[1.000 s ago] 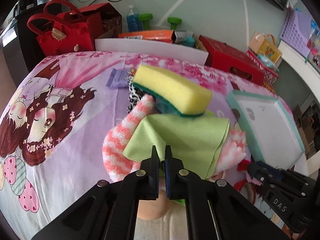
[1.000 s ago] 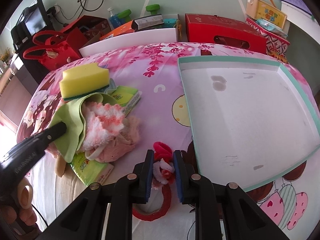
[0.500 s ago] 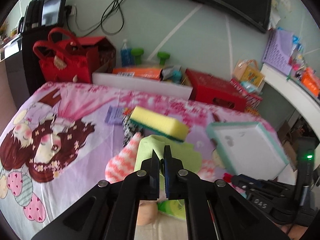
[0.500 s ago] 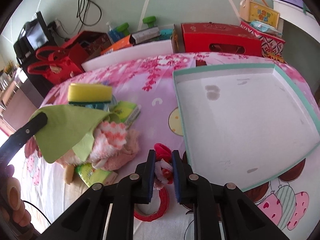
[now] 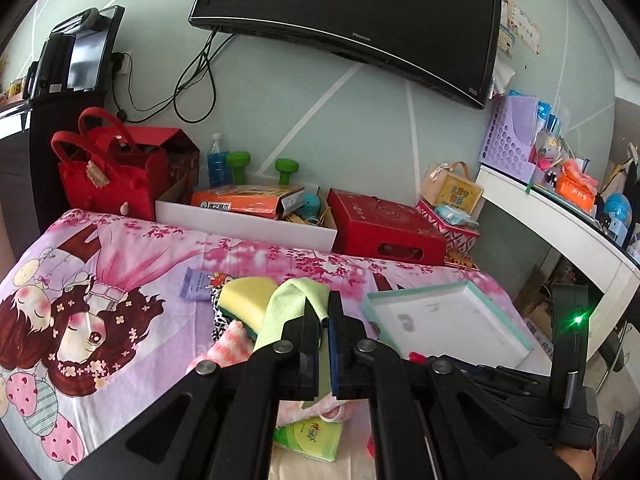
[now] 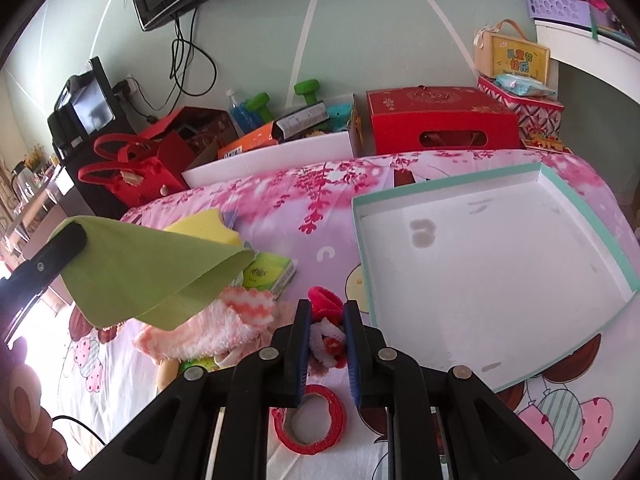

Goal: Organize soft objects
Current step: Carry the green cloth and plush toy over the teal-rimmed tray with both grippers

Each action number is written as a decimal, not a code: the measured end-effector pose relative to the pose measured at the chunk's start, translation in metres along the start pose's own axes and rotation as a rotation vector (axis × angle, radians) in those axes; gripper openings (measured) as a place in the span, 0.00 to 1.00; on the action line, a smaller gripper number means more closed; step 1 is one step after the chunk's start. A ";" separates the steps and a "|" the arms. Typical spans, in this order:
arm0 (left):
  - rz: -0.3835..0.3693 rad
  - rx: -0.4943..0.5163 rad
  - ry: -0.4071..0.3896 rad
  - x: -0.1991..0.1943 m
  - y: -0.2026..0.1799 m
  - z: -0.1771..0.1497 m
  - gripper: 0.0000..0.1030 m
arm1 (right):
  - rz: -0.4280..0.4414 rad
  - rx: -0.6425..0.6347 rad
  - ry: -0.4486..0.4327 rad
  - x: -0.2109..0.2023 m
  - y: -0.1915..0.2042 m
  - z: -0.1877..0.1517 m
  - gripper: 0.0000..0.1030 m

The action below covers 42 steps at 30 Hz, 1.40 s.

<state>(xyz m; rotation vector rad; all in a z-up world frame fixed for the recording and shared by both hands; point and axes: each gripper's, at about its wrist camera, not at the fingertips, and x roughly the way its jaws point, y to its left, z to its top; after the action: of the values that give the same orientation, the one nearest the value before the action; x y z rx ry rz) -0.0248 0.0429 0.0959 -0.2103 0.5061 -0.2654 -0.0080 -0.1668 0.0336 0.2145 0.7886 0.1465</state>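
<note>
Sorting the soft stuff, both grippers loaded

The green cloth [image 6: 152, 268] is pinched in the fully closed left gripper [image 5: 324, 312] and held above the pile on the bed [image 5: 132, 256]; a red-and-white scrunchie [image 6: 326, 334] is clamped in the right gripper [image 6: 326, 320] fingers beside the white tray [image 6: 480, 256].

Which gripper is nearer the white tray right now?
Right. The right gripper, shut on a red-and-white soft toy, is just beside the white tray; the left gripper holds the green cloth farther off.
</note>
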 end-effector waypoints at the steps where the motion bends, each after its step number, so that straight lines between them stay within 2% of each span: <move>1: -0.002 0.005 0.000 0.000 -0.002 0.001 0.03 | -0.001 0.003 -0.006 -0.001 -0.001 0.001 0.16; 11: -0.045 0.054 -0.016 0.003 -0.033 0.025 0.03 | -0.041 0.087 -0.109 -0.031 -0.034 0.013 0.16; 16: -0.107 0.108 -0.045 0.012 -0.067 0.043 0.03 | -0.157 0.141 -0.190 -0.052 -0.064 0.026 0.16; 20: -0.167 0.155 -0.050 0.027 -0.099 0.054 0.03 | -0.269 0.163 -0.203 -0.056 -0.083 0.034 0.16; 23: -0.215 0.174 -0.051 0.039 -0.123 0.057 0.03 | -0.311 0.180 -0.213 -0.058 -0.098 0.036 0.16; 28: -0.257 0.208 0.002 0.073 -0.160 0.052 0.03 | -0.386 0.237 -0.240 -0.062 -0.127 0.037 0.16; 33: -0.289 0.201 0.065 0.107 -0.181 0.040 0.03 | -0.403 0.301 -0.277 -0.062 -0.153 0.038 0.16; 42: -0.268 0.172 0.196 0.159 -0.188 0.011 0.03 | -0.440 0.318 -0.244 -0.034 -0.175 0.038 0.16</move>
<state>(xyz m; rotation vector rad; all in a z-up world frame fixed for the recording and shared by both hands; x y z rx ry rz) 0.0771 -0.1812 0.0832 -0.0839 0.6458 -0.5924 0.0044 -0.3485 0.0404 0.3461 0.5964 -0.4171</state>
